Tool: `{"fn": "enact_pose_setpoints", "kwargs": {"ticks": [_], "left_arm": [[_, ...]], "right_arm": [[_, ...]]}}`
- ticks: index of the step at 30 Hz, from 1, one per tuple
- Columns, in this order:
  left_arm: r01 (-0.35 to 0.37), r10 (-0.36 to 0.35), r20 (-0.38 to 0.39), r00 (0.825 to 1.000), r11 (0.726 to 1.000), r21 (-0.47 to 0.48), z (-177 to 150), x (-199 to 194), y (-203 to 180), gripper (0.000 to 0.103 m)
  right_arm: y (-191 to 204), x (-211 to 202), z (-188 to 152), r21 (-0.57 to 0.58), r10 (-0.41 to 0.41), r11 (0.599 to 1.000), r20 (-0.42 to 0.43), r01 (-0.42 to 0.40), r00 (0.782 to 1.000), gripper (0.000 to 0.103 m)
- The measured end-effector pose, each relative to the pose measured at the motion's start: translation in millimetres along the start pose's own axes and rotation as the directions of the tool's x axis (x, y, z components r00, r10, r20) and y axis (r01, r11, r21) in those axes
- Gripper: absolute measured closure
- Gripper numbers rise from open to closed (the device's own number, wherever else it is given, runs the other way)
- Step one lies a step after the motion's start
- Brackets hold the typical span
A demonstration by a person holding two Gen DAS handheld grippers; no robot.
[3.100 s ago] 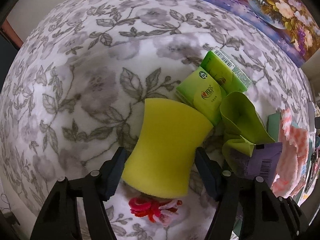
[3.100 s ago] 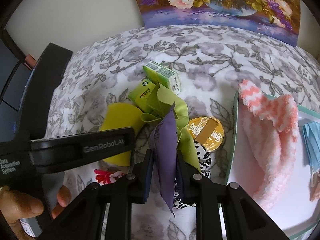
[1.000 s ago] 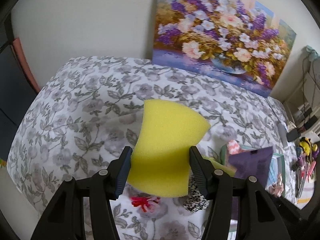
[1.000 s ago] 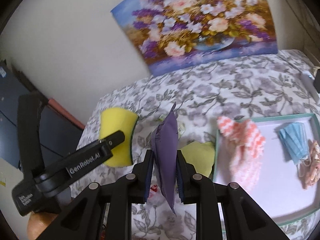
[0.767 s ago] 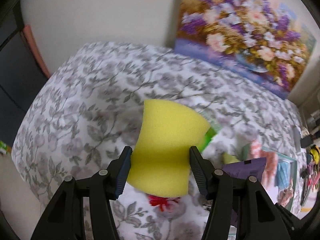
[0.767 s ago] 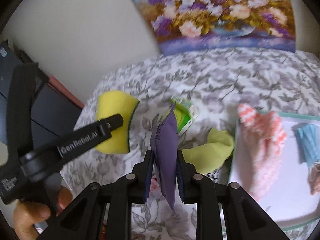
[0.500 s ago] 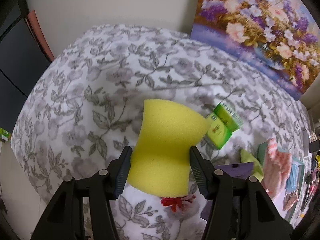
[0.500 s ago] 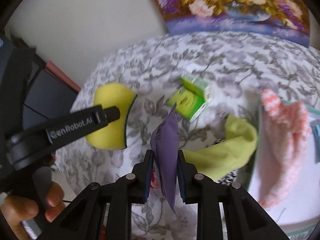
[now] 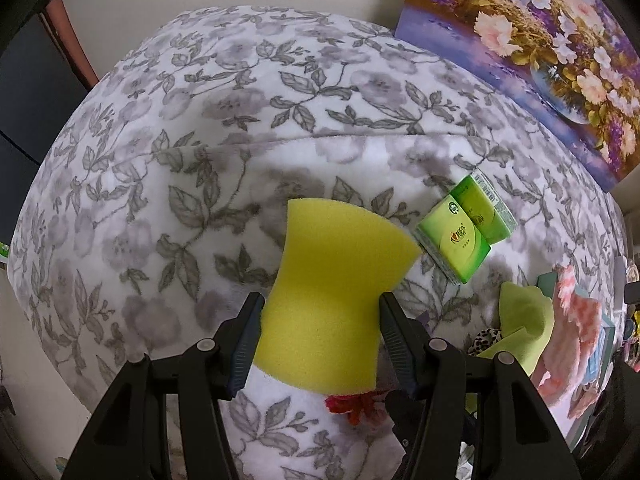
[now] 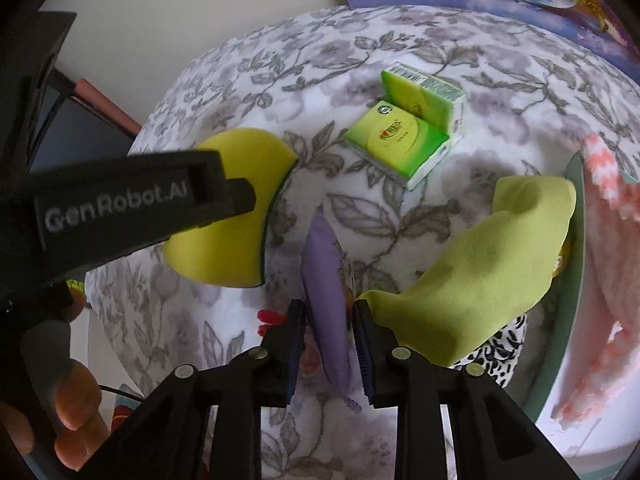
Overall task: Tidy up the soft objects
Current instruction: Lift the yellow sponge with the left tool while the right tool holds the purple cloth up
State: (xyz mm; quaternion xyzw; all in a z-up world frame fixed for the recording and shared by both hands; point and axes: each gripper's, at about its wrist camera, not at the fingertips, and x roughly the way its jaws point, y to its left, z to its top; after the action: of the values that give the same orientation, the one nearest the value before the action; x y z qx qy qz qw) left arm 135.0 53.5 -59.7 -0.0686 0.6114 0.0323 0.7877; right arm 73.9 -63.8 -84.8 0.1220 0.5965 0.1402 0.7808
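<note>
My left gripper [image 9: 320, 304] is shut on a yellow sponge [image 9: 332, 280], squeezed at its waist, low over the floral bedspread [image 9: 200, 160]. In the right wrist view the same sponge [image 10: 236, 216] shows at left with its dark green edge. My right gripper [image 10: 328, 312] has a purple pouch [image 10: 324, 272] standing upright between its pads. Its jaws are opening, but the pads still touch the pouch's sides. A lime-green cloth [image 10: 480, 272] lies just to the right of that gripper.
Two green tissue packs [image 9: 464, 232] lie beyond the sponge. A pale green tray [image 10: 568, 240] at right holds a pink-and-white fluffy cloth [image 10: 608, 240]. A red hair tie [image 9: 352, 404] and a leopard-print item [image 10: 504, 348] sit near the fingers. A flower painting [image 9: 540, 40] leans at the back.
Both grippers have come down toward the bedspread and tipped further downward, still carrying the sponge and the pouch. The right jaws stand slightly wider around the pouch.
</note>
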Motion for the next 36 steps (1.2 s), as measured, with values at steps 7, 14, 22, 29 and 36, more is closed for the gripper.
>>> {"fn": "enact_pose_setpoints", "kwargs": {"ticks": [7,14,22,29,36], "left_arm": [[0.012,-0.012,-0.002,1.0,1.0,-0.009,1.0,0.4,2.3,0.043],[0.023,-0.022,0.041,0.999,1.0,-0.02,3.6,-13.1,2.9,0.043],[0.04,-0.036,0.101,0.994,0.999,-0.03,5.8,-33.3,6.7,0.043],[0.044,-0.04,0.136,0.99,0.998,-0.032,5.4,-45.3,7.2,0.043],[0.035,-0.031,0.124,0.992,0.999,-0.03,4.5,-41.5,7.1,0.043]], "right_arm": [[1.4,2.3,-1.0,0.003,-0.015,1.0,-0.003,0.015,1.0,0.077],[-1.9,-15.7,3.8,0.019,0.001,1.0,0.043,-0.002,0.999,0.079],[1.4,-60.7,9.3,0.021,0.066,0.997,0.156,-0.07,0.986,0.079],[0.4,-91.9,11.7,0.033,0.107,0.992,0.23,-0.118,0.967,0.079],[4.8,-67.2,8.3,0.002,0.053,0.999,0.158,-0.054,0.986,0.079]]}}
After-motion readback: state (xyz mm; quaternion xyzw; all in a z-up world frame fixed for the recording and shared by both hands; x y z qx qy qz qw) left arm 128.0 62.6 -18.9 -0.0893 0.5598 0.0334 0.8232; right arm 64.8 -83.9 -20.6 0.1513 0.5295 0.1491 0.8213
